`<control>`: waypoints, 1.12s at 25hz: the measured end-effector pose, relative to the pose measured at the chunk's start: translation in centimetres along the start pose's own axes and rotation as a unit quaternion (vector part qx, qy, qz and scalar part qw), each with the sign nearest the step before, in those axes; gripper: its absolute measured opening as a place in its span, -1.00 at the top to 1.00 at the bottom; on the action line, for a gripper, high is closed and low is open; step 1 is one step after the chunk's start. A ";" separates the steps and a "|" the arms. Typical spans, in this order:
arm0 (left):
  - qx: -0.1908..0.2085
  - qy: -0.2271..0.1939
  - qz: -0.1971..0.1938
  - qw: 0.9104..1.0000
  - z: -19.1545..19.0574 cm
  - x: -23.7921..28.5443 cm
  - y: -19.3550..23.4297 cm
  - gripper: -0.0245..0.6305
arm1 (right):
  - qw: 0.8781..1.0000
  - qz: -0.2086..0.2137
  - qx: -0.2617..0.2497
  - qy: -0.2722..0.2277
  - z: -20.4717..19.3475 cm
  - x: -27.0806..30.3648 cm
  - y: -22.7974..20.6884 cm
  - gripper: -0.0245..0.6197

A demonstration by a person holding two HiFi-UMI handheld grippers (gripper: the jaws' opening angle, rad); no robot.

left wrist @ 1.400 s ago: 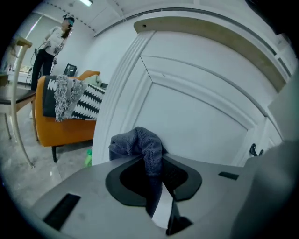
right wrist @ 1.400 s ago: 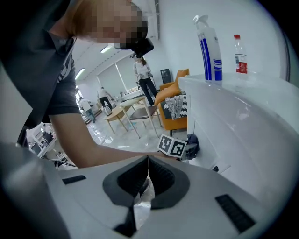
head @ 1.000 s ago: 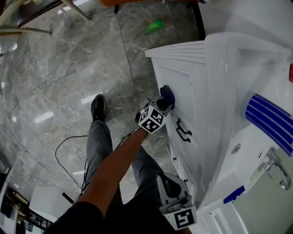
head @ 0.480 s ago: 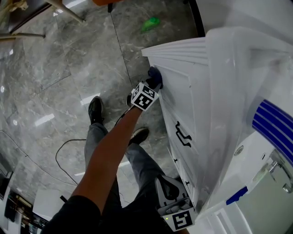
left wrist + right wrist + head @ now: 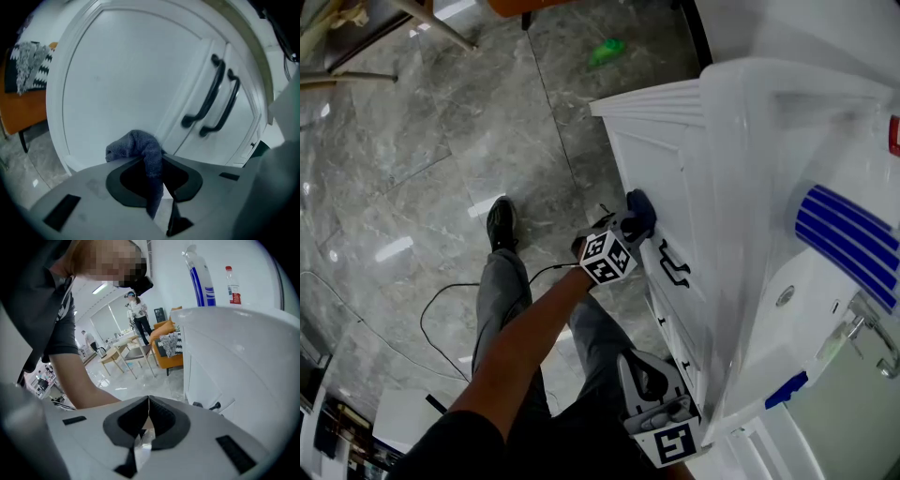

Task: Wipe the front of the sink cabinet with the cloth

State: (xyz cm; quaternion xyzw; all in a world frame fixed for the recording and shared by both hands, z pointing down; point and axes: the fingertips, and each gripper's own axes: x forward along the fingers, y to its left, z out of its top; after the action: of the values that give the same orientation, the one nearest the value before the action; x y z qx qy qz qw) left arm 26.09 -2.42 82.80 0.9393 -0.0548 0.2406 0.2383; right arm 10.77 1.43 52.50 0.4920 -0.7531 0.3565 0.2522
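Note:
The white sink cabinet (image 5: pixel 670 178) stands at the right of the head view, with two black door handles (image 5: pixel 673 267) (image 5: pixel 213 101). My left gripper (image 5: pixel 630 225) (image 5: pixel 154 161) is shut on a dark blue cloth (image 5: pixel 639 212) (image 5: pixel 140 147), whose bunched end is pressed against the left cabinet door panel (image 5: pixel 126 79), left of the handles. My right gripper (image 5: pixel 661 412) (image 5: pixel 148 401) hangs low beside the person's legs, close to the cabinet's near end, jaws shut with nothing between them.
Grey marble floor (image 5: pixel 412 141) lies in front of the cabinet, with a black cable (image 5: pixel 441 300) and a green object (image 5: pixel 609 52) on it. The person's legs and black shoe (image 5: pixel 500 223) stand near the doors. A blue-striped item (image 5: pixel 844 244) lies on the sink top by the faucet (image 5: pixel 877 328).
My left gripper has carried the cloth from the far top corner of the door back down toward me, near the handles. The right gripper has stayed put.

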 end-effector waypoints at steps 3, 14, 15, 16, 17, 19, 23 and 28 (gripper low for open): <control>0.058 -0.053 0.007 0.997 5.8 -3.7 -2.8 0.71 | 1.000 0.005 -0.010 -0.016 2.7 -1.1 1.7 0.90; 0.170 -0.083 0.024 0.982 16.8 -10.8 -9.4 0.71 | 0.997 0.019 -0.043 -0.065 7.4 -7.2 6.7 0.90; 0.173 -0.082 0.028 0.981 16.8 -11.0 -10.0 0.71 | 0.996 0.021 -0.048 -0.066 7.2 -8.0 6.8 0.90; 0.174 -0.081 0.033 0.981 16.9 -11.3 -10.6 0.71 | 0.996 0.021 -0.052 -0.068 7.0 -8.8 6.7 0.90; 0.173 -0.080 0.039 0.981 16.8 -11.5 -11.3 0.71 | 0.996 0.020 -0.057 -0.070 6.8 -9.7 6.6 0.90; 0.175 -0.077 0.049 0.980 16.6 -11.8 -12.7 0.71 | 0.994 0.013 -0.069 -0.081 6.4 -11.8 5.9 0.90; 0.185 -0.064 0.052 0.979 16.2 -12.6 -16.4 0.71 | 0.990 -0.015 -0.087 -0.112 5.3 -16.5 4.1 0.90; 0.213 -0.050 0.021 0.976 14.9 -13.5 -19.9 0.71 | 0.986 -0.083 -0.070 -0.123 1.8 -20.3 3.5 0.90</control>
State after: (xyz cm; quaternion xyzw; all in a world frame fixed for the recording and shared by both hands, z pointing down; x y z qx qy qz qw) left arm 24.93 7.86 56.52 0.9780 -0.0343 0.2044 0.0247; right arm 15.34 12.33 35.50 0.5741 -0.7582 0.2175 0.2197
